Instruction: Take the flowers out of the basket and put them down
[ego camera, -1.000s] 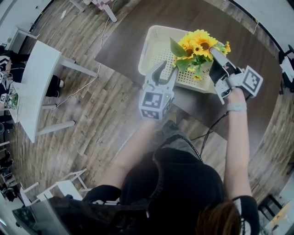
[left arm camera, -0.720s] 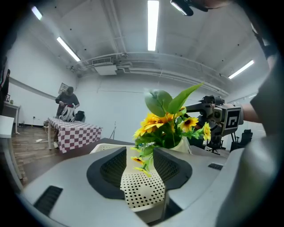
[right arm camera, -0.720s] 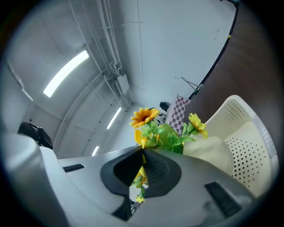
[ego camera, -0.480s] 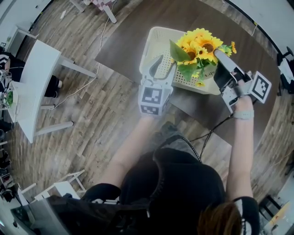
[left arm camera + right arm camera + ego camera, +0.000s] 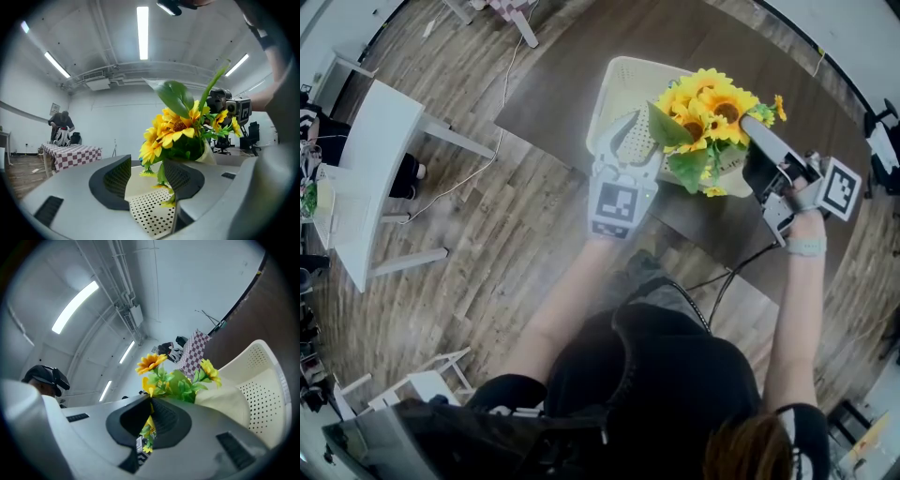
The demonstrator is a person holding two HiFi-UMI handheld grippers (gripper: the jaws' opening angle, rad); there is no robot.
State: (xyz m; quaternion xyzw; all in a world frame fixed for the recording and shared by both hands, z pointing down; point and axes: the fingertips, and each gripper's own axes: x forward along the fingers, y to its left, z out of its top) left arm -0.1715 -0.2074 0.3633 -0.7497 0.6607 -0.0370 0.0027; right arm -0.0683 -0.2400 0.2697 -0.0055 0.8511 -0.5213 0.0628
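A bunch of yellow sunflowers [image 5: 708, 117] with green leaves hangs above the near right corner of the cream perforated basket [image 5: 614, 75]. My right gripper [image 5: 750, 122] is shut on its stems from the right. In the right gripper view the stems [image 5: 149, 427] are pinched between the closed jaws [image 5: 151, 411], with the blooms [image 5: 164, 376] beyond. My left gripper [image 5: 630, 141] is at the basket's near rim. Its jaws [image 5: 145, 180] have just been opening and stand wide, the basket wall [image 5: 150, 213] showing between them untouched. The flowers [image 5: 176, 131] rise just past them.
The basket sits on a dark brown table [image 5: 562, 84] whose near edge runs under my grippers. A white table [image 5: 375, 159] stands on the wood floor at the left. Far off, a person [image 5: 61, 126] bends over a checked table [image 5: 70, 154].
The right gripper has lifted the flowers up and to the right, out of the basket's middle. The left gripper's jaws have spread wider at the rim.
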